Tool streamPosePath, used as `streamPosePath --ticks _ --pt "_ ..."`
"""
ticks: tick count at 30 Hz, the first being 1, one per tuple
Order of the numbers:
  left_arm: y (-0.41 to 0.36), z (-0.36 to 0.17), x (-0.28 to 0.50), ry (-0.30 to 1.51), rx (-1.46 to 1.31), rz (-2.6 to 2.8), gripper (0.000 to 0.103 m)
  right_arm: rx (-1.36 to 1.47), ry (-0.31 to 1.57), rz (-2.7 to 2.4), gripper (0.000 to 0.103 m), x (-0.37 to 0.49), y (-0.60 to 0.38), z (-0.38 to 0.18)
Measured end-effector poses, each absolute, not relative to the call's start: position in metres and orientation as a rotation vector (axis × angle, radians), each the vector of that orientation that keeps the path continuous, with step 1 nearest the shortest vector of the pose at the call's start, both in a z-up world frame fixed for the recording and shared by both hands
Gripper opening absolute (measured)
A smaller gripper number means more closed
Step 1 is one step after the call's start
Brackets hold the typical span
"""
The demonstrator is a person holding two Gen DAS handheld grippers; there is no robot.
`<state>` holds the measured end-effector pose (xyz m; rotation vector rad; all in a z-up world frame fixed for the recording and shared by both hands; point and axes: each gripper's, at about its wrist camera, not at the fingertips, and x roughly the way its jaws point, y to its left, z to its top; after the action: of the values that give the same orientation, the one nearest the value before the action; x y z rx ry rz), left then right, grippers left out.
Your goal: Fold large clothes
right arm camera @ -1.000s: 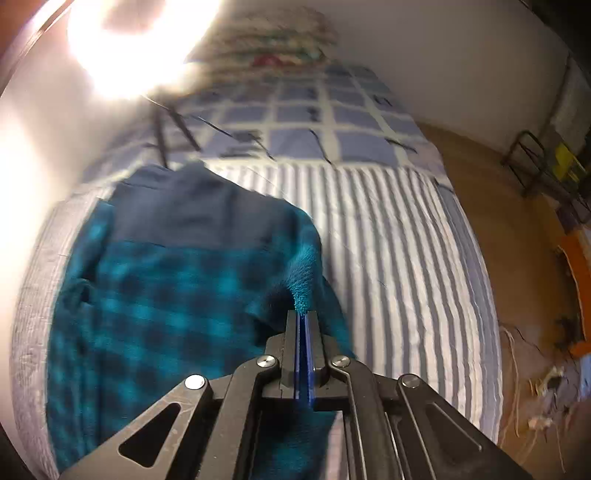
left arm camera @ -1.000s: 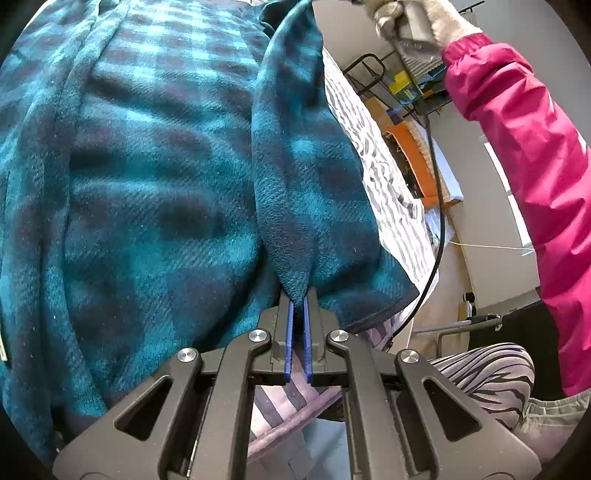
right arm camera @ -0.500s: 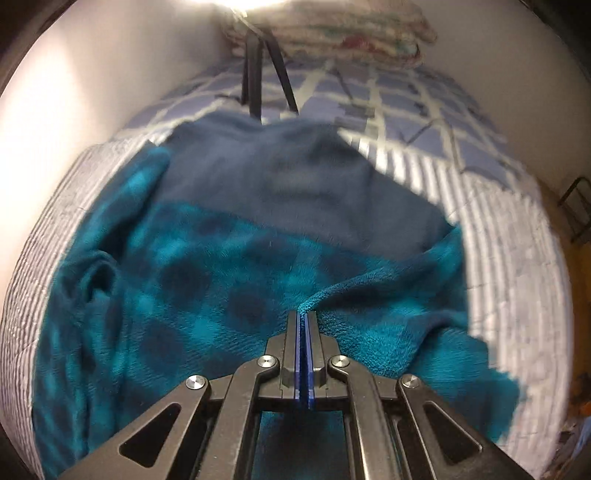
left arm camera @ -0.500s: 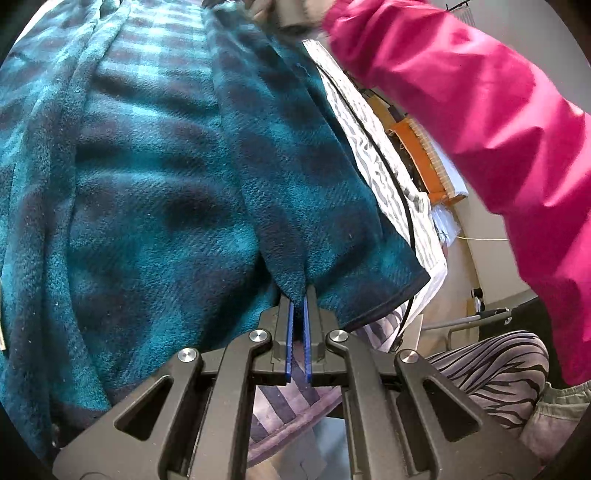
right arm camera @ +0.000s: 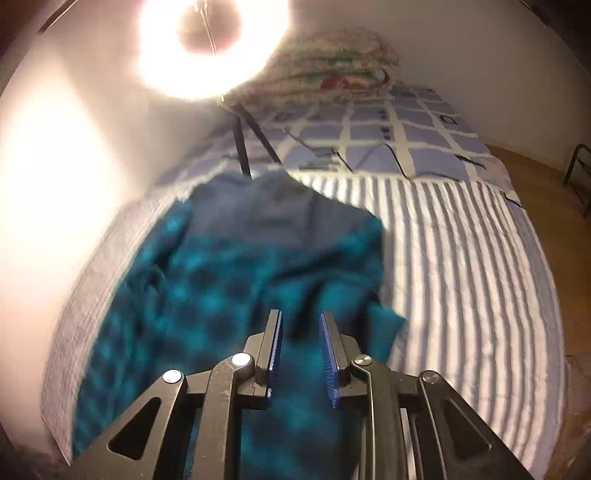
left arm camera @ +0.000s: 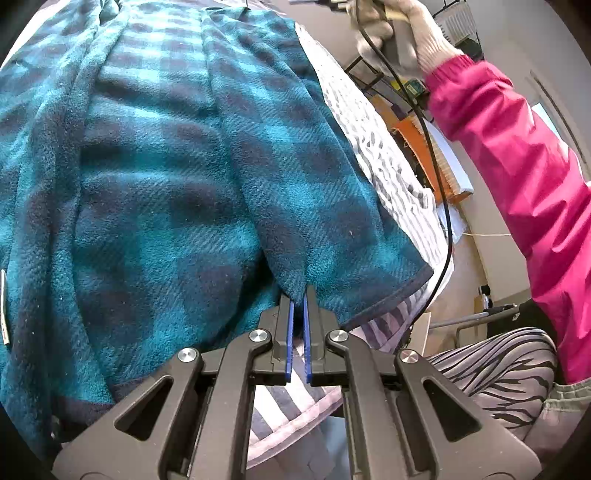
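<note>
A teal and navy plaid fleece garment (left arm camera: 177, 177) lies spread on the striped bed cover (left arm camera: 388, 155). My left gripper (left arm camera: 297, 291) is shut on a fold of the garment near its hem. In the right wrist view the garment (right arm camera: 236, 280) lies on the bed with its dark lining turned up at the far end. My right gripper (right arm camera: 300, 325) is open and empty, held above the cloth. In the left wrist view the right gripper is only partly seen at the top, held in a gloved hand (left arm camera: 399, 33).
The striped cover (right arm camera: 461, 266) stretches to the right of the garment. A blue checked quilt (right arm camera: 388, 140) and a stack of folded bedding (right arm camera: 332, 74) lie at the far end. A tripod leg (right arm camera: 242, 147) stands by the wall. My pink sleeve (left arm camera: 517, 177) crosses the right side.
My right gripper has opened and let go of the garment's edge, which now lies folded over on the bed. It has lifted away. My left gripper still holds its fold.
</note>
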<state>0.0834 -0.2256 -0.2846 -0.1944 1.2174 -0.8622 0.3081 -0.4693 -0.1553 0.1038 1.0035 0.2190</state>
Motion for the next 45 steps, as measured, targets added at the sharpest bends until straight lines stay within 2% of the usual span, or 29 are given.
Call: streamPosePath --ticks 8,11,15,17,20,25,32,37,41,43,45 --pt "-0.223 -0.287 0.085 1.210 -0.163 -0.848 0.002 0.087 1.169 0.071 0.017 0.327 -0.492 -0.243" --pt "-0.226 -0.285 0.083 1.217 -0.159 -0.849 0.002 0.116 1.135 0.058 0.019 0.320 -0.496 -0.236" --pt "-0.224 -0.279 0.083 1.206 -0.149 -0.840 0.002 0.136 1.079 0.049 0.022 0.287 -0.504 -0.192" --pt "-0.220 -0.270 0.081 1.199 -0.150 -0.841 0.002 0.170 1.032 0.082 0.026 0.251 -0.510 -0.160" --pt "-0.211 -0.253 0.075 1.152 -0.151 -0.834 0.002 0.197 0.983 0.118 0.026 0.195 -0.515 -0.121" --pt "-0.217 -0.222 0.060 1.063 -0.147 -0.886 0.002 0.170 0.949 0.148 0.026 0.102 -0.509 -0.085" --pt "-0.279 -0.228 0.053 1.082 -0.108 -0.999 0.002 0.145 0.941 0.124 0.026 0.003 -0.512 -0.091" --pt "-0.322 -0.262 0.053 1.128 -0.034 -0.962 0.002 0.270 0.972 0.041 0.027 -0.018 -0.552 -0.118" --pt "-0.329 -0.286 0.054 1.160 -0.018 -0.935 0.010 0.312 0.958 0.027 0.027 -0.024 -0.570 -0.122" --pt "-0.326 -0.281 0.052 1.167 -0.006 -0.927 0.010 0.355 0.949 0.038 0.027 -0.025 -0.577 -0.122" --pt "-0.322 -0.271 0.047 1.144 0.021 -0.913 0.016 0.371 0.936 0.051 0.027 -0.025 -0.581 -0.120"
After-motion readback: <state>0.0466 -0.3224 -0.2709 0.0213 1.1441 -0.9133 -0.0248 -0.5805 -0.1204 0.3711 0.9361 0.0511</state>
